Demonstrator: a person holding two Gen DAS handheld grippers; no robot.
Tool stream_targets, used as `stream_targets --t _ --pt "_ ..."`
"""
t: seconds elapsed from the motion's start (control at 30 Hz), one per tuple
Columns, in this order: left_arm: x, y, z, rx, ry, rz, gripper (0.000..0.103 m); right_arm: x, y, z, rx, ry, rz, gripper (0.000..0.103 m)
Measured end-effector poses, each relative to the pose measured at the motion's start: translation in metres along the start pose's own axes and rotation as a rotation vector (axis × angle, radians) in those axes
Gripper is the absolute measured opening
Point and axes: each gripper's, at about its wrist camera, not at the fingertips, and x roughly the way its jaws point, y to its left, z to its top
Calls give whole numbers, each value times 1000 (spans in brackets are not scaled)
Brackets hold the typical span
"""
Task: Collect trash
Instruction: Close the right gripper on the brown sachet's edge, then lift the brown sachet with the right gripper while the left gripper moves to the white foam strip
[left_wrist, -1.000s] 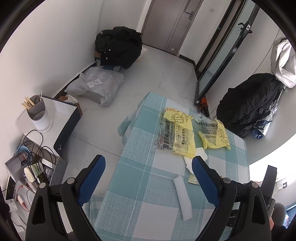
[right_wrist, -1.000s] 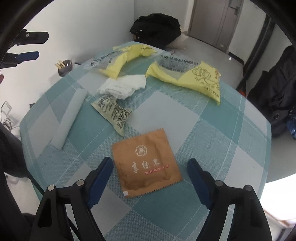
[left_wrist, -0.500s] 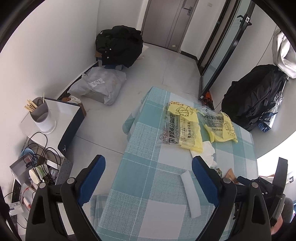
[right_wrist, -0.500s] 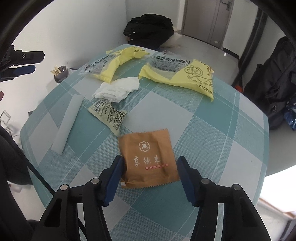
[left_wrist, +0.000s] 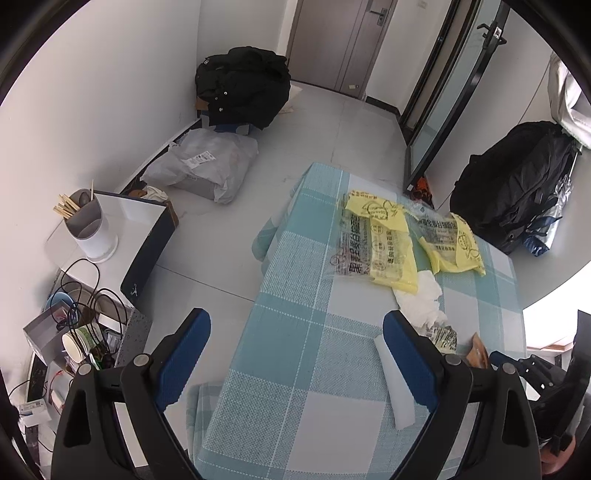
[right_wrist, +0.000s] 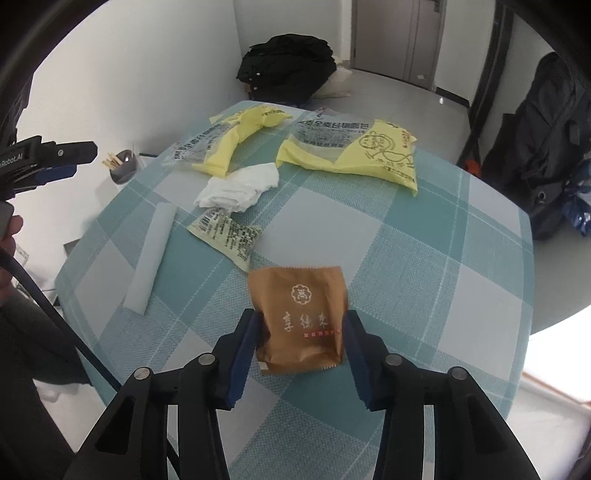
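The right tool (right_wrist: 301, 325) has its two pads pressed against the side edges of the brown sachet (right_wrist: 300, 319), which lies flat on the checked worktop (right_wrist: 424, 258) toward its near edge, while the left tool (left_wrist: 297, 345) hangs spread and empty above the worktop's left edge. The risk is plain: the packet is thin and limp, so squeezing edge-on may just buckle it or let it pop free. The cloth could also bunch under the pads, dragging the printed wrapper (right_wrist: 225, 232) just beyond.
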Motion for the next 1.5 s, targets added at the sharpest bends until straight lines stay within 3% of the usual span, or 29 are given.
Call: stream_targets --t 0.03,0.1,0.33,0.37,0.43,0.47,0.5,0.6,0.7,0.87,0.93,1.0,1.13,1.23,1.5 --pt "0 -1 -1 4 -2 2 93 -1 -1 -1 5 0 7 40" --pt "-2 -4 -3 20 -14 9 93 -2 0 -2 4 10 7 0" --pt "-5 -16 -6 56 -31 25 93 -13 -5 -3 8 -23 53 2" --pt "-6 -17 -6 53 -31 23 93 -16 -7 -3 17 -39 51 5" --pt "-6 -19 -5 45 -30 13 93 -20 -17 -4 53 -53 51 28" --pt "-7 -20 -5 41 -30 9 93 -19 -21 -4 69 -44 45 54" --pt "-7 -21 -4 40 -30 6 93 -17 -25 -5 86 -39 28 64" --pt "-7 -27 -4 48 -31 3 93 -9 -31 -6 108 -1 24 63" --pt "-3 -29 -4 54 -17 2 93 1 -32 -9 99 33 -41 66" --pt "1 -28 -3 45 2 -5 93 6 -21 -6 58 30 -92 70" --pt "2 -25 -2 36 9 -9 93 7 -19 -3 56 22 -92 66" --pt "3 -23 -1 27 16 -17 93 7 -17 -1 53 12 -86 45" --pt "4 -20 0 13 25 -22 93 9 -13 5 46 6 -73 29" --pt "3 -17 1 -2 26 -30 93 9 -10 6 19 4 -77 1" --pt "-1 -11 2 -32 20 -50 93 4 -9 4 34 -14 1 0"
